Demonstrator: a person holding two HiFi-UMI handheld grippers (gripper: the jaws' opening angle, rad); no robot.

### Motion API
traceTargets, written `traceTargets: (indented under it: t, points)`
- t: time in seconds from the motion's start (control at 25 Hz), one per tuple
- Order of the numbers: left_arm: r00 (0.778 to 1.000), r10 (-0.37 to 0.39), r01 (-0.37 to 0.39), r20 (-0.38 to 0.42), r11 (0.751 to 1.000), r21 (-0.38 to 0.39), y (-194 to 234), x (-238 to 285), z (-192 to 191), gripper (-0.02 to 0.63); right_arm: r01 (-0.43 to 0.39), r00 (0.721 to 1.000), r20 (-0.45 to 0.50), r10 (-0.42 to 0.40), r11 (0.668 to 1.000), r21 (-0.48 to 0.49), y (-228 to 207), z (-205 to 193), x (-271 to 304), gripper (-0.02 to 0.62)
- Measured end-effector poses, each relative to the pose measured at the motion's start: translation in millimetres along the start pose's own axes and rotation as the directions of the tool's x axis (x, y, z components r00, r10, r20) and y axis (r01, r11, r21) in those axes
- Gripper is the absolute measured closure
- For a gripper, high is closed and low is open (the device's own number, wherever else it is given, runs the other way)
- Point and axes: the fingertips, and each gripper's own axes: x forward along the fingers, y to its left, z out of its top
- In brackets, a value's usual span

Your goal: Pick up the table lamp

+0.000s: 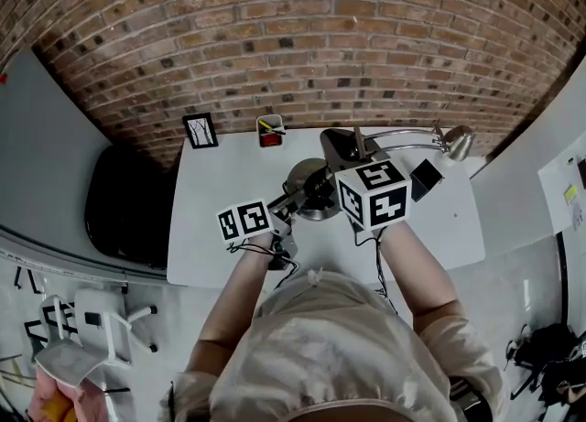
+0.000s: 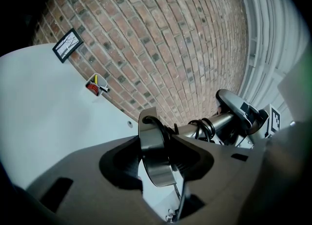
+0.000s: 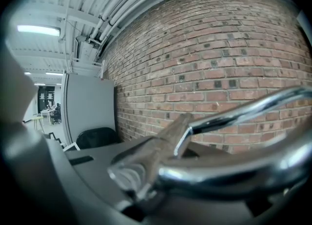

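Chiefly, the risk is the lamp (image 1: pixel 311 187) twisting. The right gripper (image 3: pixel 165 170) is clamped tight on the thin chrome rod (image 1: pixel 403 141) just above the base (image 2: pixel 153 151). So smooth a rod could swivel between the jaws and swing the shade (image 1: pixel 458 143), well out from the base, downward. The left gripper (image 2: pixel 161 143) holds the base edge-on between widely set jaws that look pressed to its flat faces. If that hold is only on the rim, the heavy base could tip out. The cord (image 2: pixel 204 127) coiled just beyond the base might snag. The base seems just clear of the table (image 1: pixel 229 164), though I cannot be sure. Both forearms reach forward with the grippers tilted slightly down, the left beside the base and the right just past it.
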Motion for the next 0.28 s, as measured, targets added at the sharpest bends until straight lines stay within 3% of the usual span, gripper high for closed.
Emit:
traceTargets:
  t: [0.28]
  points:
    - [1.0,0.002,-0.002,-0.004,1.0,-0.006,5.8,3.4,-2.0,0.425,0.007,1.0,-0.007,-0.007,1.0,0.017,-4.0,-7.5,2.5,0.566]
